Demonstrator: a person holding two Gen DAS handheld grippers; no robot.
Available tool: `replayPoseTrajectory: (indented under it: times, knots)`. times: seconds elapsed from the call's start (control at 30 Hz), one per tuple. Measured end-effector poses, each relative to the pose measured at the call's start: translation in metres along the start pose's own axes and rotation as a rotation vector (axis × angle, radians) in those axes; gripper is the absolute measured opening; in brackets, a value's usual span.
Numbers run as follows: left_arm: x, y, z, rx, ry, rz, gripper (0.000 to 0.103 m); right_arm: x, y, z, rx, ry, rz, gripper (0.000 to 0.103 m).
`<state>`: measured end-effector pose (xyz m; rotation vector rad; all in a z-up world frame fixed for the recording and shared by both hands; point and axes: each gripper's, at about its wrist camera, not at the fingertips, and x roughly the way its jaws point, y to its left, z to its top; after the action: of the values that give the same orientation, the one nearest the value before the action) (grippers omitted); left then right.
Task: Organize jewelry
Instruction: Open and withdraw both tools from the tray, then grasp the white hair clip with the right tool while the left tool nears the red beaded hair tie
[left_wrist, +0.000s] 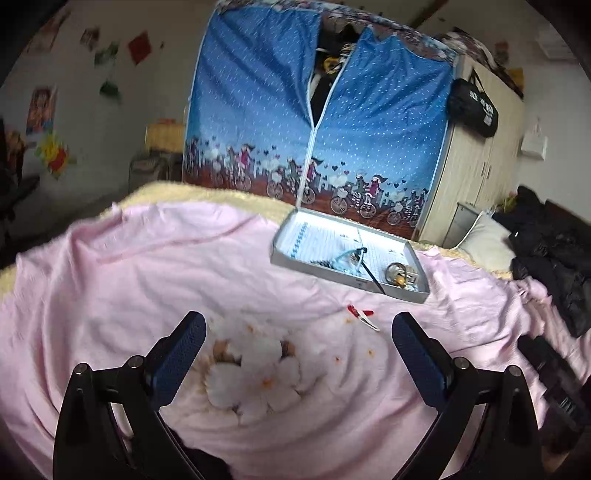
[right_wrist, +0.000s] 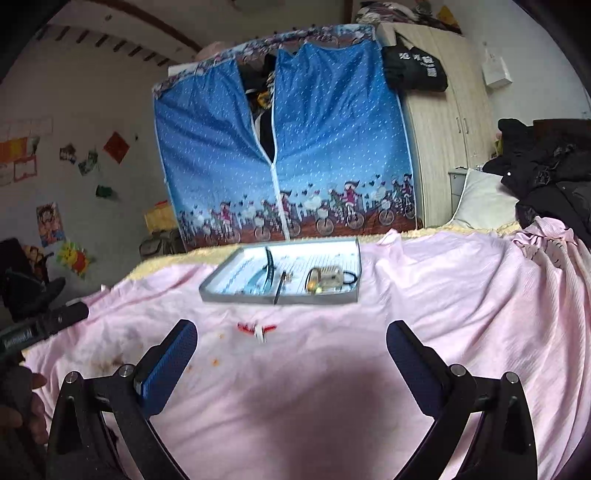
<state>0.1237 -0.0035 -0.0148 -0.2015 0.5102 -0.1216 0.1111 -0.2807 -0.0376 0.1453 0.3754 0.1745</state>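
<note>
A shallow grey box lid (left_wrist: 391, 286) (right_wrist: 236, 297) lies on the pink bedsheet and holds several pieces: a dark stick-like pin (left_wrist: 373, 275) (right_wrist: 279, 288), a gold ring-shaped piece (left_wrist: 397, 271) (right_wrist: 314, 280) and a black loop (right_wrist: 351, 277). A small red and white clip (left_wrist: 364, 317) (right_wrist: 258, 330) lies on the sheet in front of the lid. My left gripper (left_wrist: 299, 328) stands open above the sheet, short of the clip, holding nothing. My right gripper (right_wrist: 291, 338) is open too, with the clip just ahead between its blue pads (right_wrist: 168, 365).
The pink sheet (left_wrist: 147, 280) with a flower print covers the bed. A blue fabric wardrobe (left_wrist: 314, 122) and a wooden cupboard (left_wrist: 476, 166) stand behind it. Black clothes (left_wrist: 554, 266) pile at the right. The other gripper's black body (right_wrist: 44, 326) and a hand show at left.
</note>
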Motion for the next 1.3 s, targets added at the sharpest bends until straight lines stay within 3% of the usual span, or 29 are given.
replayPoseTrajectory:
  times: [0.2, 0.43, 0.6, 0.83, 0.97, 1.07, 1.17, 1.3]
  knots:
    - [0.001, 0.022, -0.008, -0.123, 0.035, -0.024, 0.099, 0.008, 0.011, -0.009, -0.039, 0.060, -0.013, 0.103]
    - [0.009, 0.027, -0.019, -0.154, 0.123, 0.052, 0.099, 0.021, 0.010, -0.013, -0.041, 0.121, -0.027, 0.103]
    - [0.015, 0.033, -0.023, -0.187, 0.136, 0.053, 0.099, 0.029, 0.014, -0.016, -0.067, 0.162, -0.032, 0.103]
    - [0.056, 0.024, -0.007, -0.065, 0.207, 0.053, 0.099, 0.064, 0.010, -0.023, -0.045, 0.346, -0.004, 0.103]
    - [0.091, 0.025, 0.000, -0.023, 0.285, -0.033, 0.099, 0.090, -0.004, -0.027, 0.033, 0.458, 0.060, 0.103]
    - [0.115, 0.028, 0.006, -0.004, 0.323, -0.085, 0.099, 0.112, -0.016, -0.032, 0.086, 0.545, 0.060, 0.103]
    - [0.135, 0.027, 0.012, 0.028, 0.338, -0.116, 0.099, 0.128, -0.022, -0.031, 0.085, 0.559, 0.059, 0.103]
    - [0.159, 0.020, 0.020, 0.056, 0.317, -0.145, 0.099, 0.146, -0.019, -0.018, -0.011, 0.517, 0.065, 0.102]
